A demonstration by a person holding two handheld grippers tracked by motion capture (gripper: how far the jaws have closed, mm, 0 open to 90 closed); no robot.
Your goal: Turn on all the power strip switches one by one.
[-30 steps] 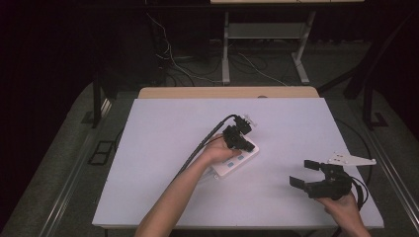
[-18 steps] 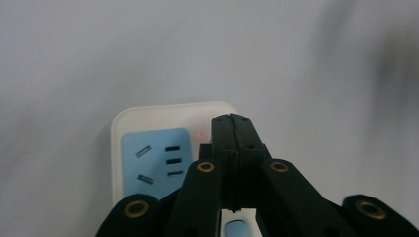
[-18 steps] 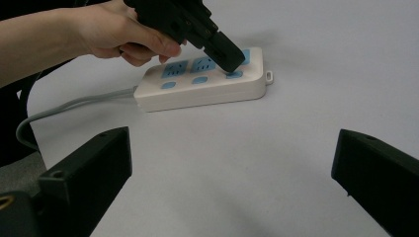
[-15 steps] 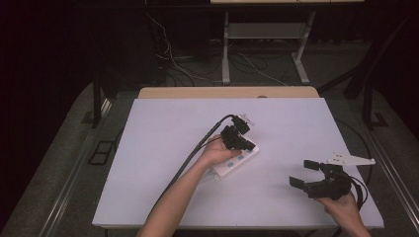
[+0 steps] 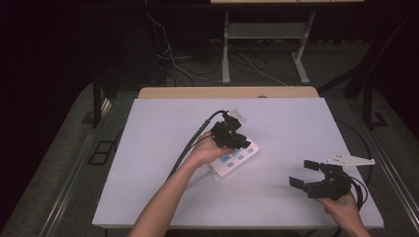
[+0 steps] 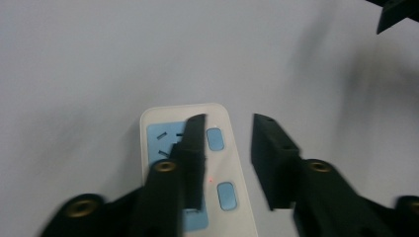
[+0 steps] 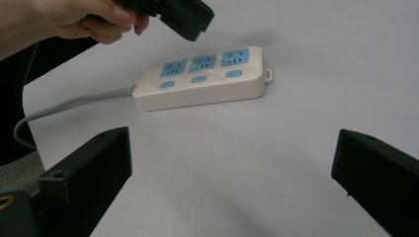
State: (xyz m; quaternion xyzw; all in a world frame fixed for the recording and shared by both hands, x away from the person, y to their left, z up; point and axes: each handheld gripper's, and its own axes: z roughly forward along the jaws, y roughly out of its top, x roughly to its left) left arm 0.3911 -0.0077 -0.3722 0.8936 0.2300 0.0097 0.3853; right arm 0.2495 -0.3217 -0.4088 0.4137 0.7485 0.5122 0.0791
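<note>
The left gripper (image 5: 237,134) is being held above the white plastic power strip with blue sockets (image 5: 236,159) lying mid-table (image 5: 148,148); its jaws have just been opening, nothing clamped. The right gripper (image 5: 304,173) is being held apart, jaws wide.

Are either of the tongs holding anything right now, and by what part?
Nothing is held. The left tongs, just opened, hover above the power strip without touching it; the right tongs stand open, apart from it.

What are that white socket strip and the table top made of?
The power strip looks like moulded plastic: smooth cream-white shell with rounded edges and pale blue sockets and buttons. The table top looks like a matt, pale laminate or painted board, even and unglossy, though the material underneath can't be told.
</note>
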